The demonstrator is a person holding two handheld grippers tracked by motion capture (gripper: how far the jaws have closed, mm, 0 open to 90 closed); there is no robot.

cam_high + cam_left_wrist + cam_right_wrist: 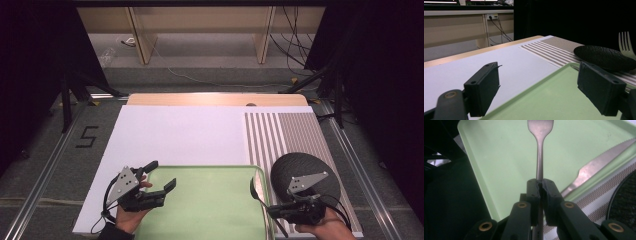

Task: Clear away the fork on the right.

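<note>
Right gripper view: my right gripper (541, 187) is clamped on the fork (539, 157) handle, tines out over the green tray (499, 157), with a knife (599, 167) along the tray's rim by the black plate (305, 172). My left gripper (160, 180) stands wide over the tray's left edge, nothing between.

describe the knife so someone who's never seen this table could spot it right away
Find the green tray at the near edge of the table. The knife lies along its right rim, beside the striped mat with the black plate. Unlike the fork clamped in the right gripper, it is flat-bladed, saw-edged and lies free.
</note>
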